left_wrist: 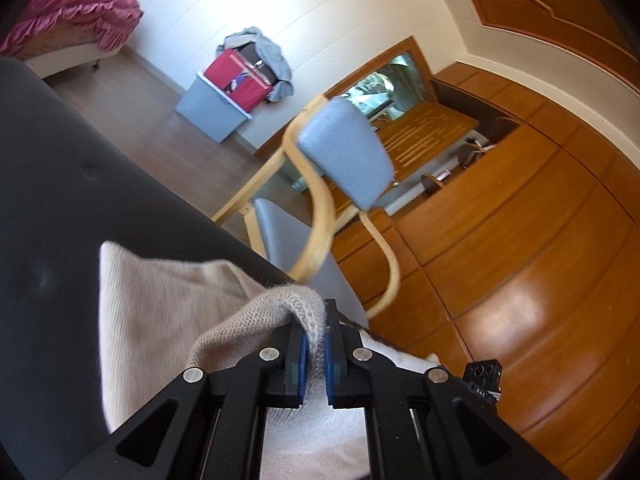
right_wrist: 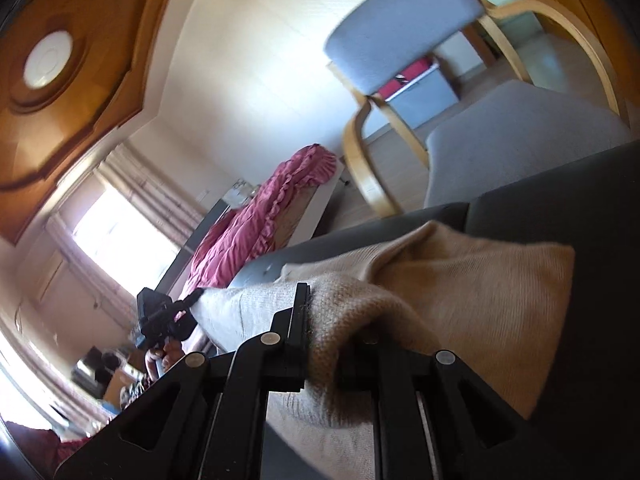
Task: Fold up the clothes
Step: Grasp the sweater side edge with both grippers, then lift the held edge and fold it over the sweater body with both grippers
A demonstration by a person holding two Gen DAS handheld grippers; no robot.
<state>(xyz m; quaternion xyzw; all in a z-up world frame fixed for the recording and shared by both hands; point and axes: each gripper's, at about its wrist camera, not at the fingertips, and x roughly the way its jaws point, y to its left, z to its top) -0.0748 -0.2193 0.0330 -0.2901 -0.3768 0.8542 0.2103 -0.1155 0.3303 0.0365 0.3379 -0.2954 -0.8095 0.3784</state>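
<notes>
Both my grippers, left and right, have fingers clamped on the beige knit sweater's edge, lifting it off the dark sofa, likely to spread it for folding.

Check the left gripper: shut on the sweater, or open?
Shut on it: the left gripper pinches a bunched fold of the sweater between its blue pads.
</notes>
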